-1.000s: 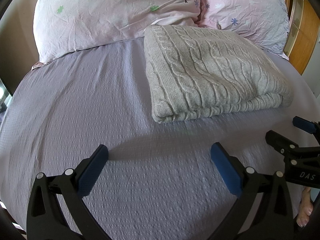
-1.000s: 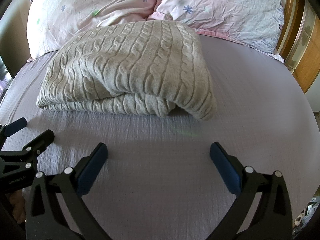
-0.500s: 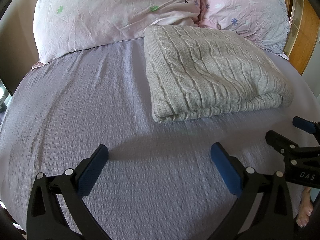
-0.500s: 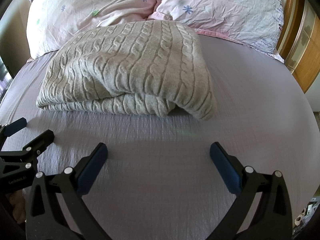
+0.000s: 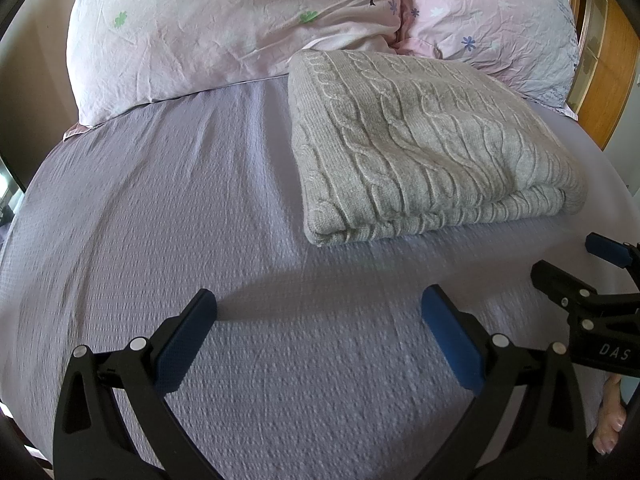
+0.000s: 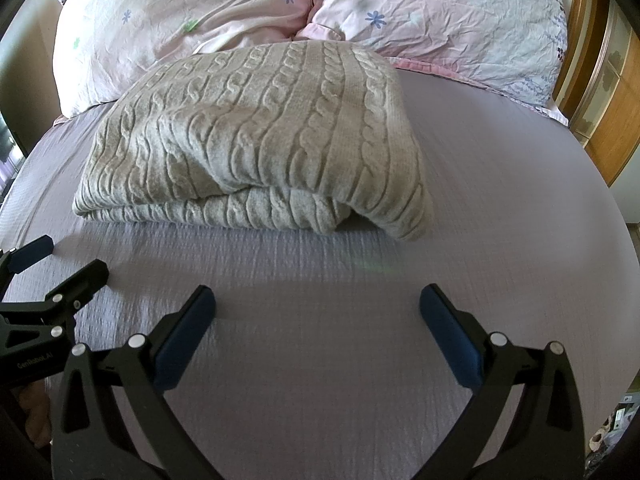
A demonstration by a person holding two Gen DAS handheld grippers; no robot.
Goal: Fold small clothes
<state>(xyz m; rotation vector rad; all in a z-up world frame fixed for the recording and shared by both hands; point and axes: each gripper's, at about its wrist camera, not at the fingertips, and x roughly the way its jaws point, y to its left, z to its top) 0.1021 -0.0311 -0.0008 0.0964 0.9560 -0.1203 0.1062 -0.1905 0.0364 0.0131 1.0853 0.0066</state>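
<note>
A grey cable-knit sweater (image 5: 420, 140) lies folded into a thick rectangle on the lilac bed sheet (image 5: 180, 220), near the pillows; it also shows in the right wrist view (image 6: 260, 140). My left gripper (image 5: 318, 320) is open and empty, low over the sheet in front of the sweater's left corner. My right gripper (image 6: 316, 320) is open and empty, in front of the sweater's right part. Each gripper shows at the edge of the other's view: the right one (image 5: 580, 268) and the left one (image 6: 56, 264).
Two pink flowered pillows (image 5: 240, 28) (image 5: 492, 16) lie at the head of the bed behind the sweater. A wooden cabinet (image 6: 600, 92) stands to the right of the bed. The bed edge curves down at left and right.
</note>
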